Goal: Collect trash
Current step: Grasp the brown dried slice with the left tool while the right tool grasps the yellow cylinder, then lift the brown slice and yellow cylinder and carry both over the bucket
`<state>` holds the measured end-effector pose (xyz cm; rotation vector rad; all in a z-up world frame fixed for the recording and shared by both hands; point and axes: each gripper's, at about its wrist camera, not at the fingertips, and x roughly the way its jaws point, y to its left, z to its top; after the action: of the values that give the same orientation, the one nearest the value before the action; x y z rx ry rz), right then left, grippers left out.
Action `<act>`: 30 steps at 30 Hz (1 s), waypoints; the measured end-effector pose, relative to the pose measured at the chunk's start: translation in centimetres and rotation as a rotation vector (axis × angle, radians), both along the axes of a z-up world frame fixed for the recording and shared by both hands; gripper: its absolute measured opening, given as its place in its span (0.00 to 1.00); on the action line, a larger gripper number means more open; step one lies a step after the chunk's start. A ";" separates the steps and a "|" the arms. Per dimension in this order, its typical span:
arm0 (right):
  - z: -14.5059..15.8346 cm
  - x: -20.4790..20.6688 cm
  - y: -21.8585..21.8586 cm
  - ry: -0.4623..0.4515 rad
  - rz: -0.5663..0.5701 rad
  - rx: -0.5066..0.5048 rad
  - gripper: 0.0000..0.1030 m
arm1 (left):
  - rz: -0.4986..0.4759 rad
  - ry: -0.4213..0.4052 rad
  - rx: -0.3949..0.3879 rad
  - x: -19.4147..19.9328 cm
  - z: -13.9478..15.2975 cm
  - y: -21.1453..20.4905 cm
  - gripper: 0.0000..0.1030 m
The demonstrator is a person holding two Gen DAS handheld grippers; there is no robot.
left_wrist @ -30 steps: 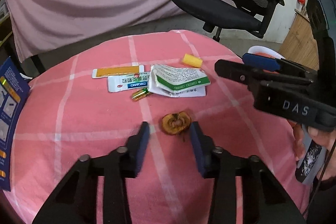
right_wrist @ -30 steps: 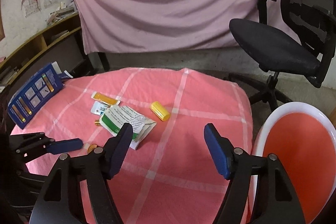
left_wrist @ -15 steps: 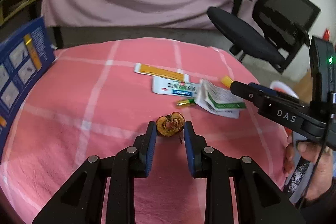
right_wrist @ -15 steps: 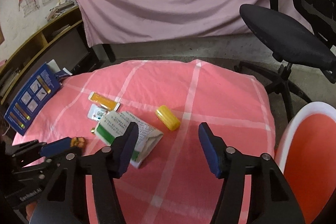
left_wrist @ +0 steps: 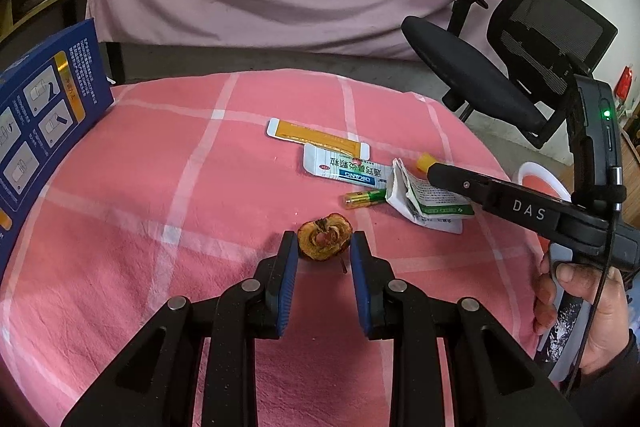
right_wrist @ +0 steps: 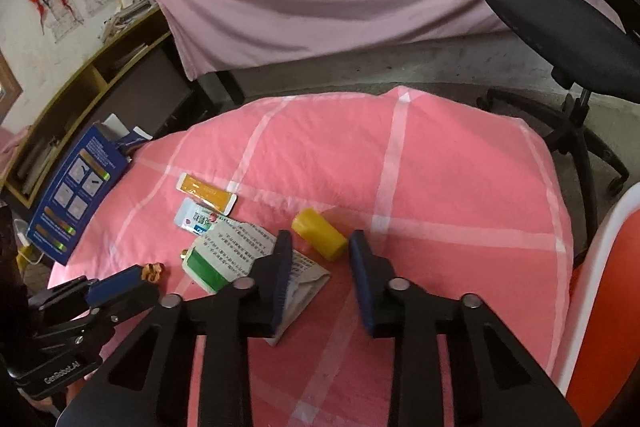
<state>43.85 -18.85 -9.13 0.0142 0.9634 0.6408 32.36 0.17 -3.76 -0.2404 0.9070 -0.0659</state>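
Observation:
A brown, dried fruit core point(left_wrist: 325, 242) lies on the pink checked tablecloth point(left_wrist: 160, 187). My left gripper point(left_wrist: 325, 255) is shut on it, both blue pads touching its sides; the right wrist view shows that gripper point(right_wrist: 140, 275) low at the left with the core point(right_wrist: 152, 270) at its tip. A yellow plastic cylinder point(right_wrist: 319, 233) lies slanted between the fingertips of my right gripper point(right_wrist: 320, 247). Its jaws are closing around the cylinder's near end, with a small gap still showing at the left pad. In the left wrist view the right gripper point(left_wrist: 440, 174) hides most of the cylinder.
An orange sachet point(left_wrist: 318, 138), a white and blue sachet point(left_wrist: 348, 171), a green battery point(left_wrist: 364, 198) and a crumpled green and white paper packet point(left_wrist: 428, 203) lie mid-table. A blue box point(left_wrist: 44, 131) stands at the left edge. A red and white bin point(right_wrist: 608, 287) and an office chair point(left_wrist: 480, 83) are at the right.
The left jaws narrowed onto the fruit core and the left wrist rolled. The right gripper came down and forward over the yellow cylinder, its jaws drawing much closer together.

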 end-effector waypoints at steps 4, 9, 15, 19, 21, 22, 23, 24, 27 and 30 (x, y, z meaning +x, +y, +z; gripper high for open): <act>0.3 -0.4 0.4 -0.021 0.006 -0.010 0.15 | 0.000 -0.001 -0.001 0.0 0.0 0.0 0.22; 1.1 -1.2 0.4 -0.082 0.001 -0.002 0.14 | 0.000 -0.014 -0.011 -0.2 0.1 0.2 0.22; 3.8 -4.9 0.3 -0.309 -0.009 0.013 0.14 | 0.030 -0.090 -0.011 -1.4 1.2 0.6 0.22; 5.7 -8.0 -0.4 -0.481 -0.016 0.040 0.14 | 0.058 -0.213 0.025 -3.0 2.9 0.1 0.22; 6.5 -9.6 -1.0 -0.557 -0.026 0.061 0.14 | 0.067 -0.282 0.046 -3.9 3.8 -0.5 0.22; 6.9 -10.2 -1.3 -0.588 -0.034 0.074 0.14 | 0.072 -0.324 0.052 -4.4 4.4 -0.8 0.22; 7.2 -10.8 -1.6 -0.623 -0.046 0.090 0.14 | 0.075 -0.366 0.054 -4.9 5.1 -1.2 0.22; 7.5 -11.2 -1.9 -0.647 -0.054 0.104 0.14 | 0.076 -0.393 0.055 -5.2 5.4 -1.5 0.22; 8.7 -12.9 -3.5 -0.741 -0.103 0.149 0.14 | 0.069 -0.496 0.074 -6.2 7.1 -2.8 0.22; 9.7 -14.1 -5.2 -0.823 -0.159 0.188 0.14 | 0.038 -0.597 0.108 -7.1 8.6 -4.3 0.22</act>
<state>29.79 -24.07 0.61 -0.0067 0.1049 0.5160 25.21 -4.17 4.81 -0.1243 0.3099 -0.0490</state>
